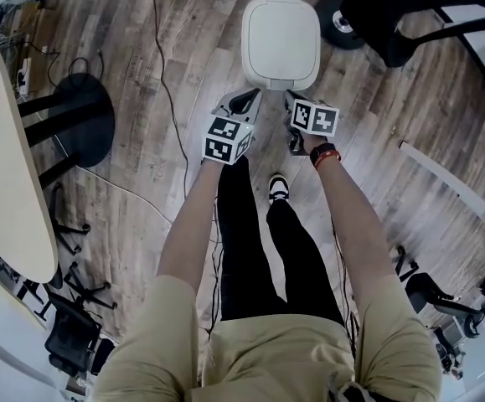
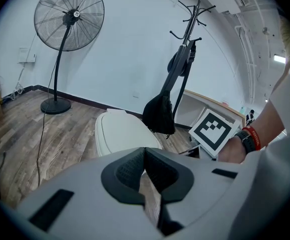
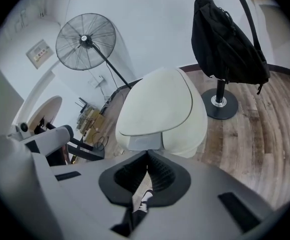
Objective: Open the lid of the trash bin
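- The trash bin (image 1: 281,44) stands on the wooden floor (image 1: 175,82), straight ahead of the person's feet. Its lid (image 3: 157,106) is down.
- The lid's long axis runs away from the person. The hinge looks to be at the far end, and the front lip (image 3: 143,142) faces the grippers.
- The left gripper (image 1: 249,100) is clenched on nothing, off the bin's near-left corner.
- The right gripper (image 1: 292,100) is also clenched and empty. It points at the lip from just in front and seems better lined up to lift it.
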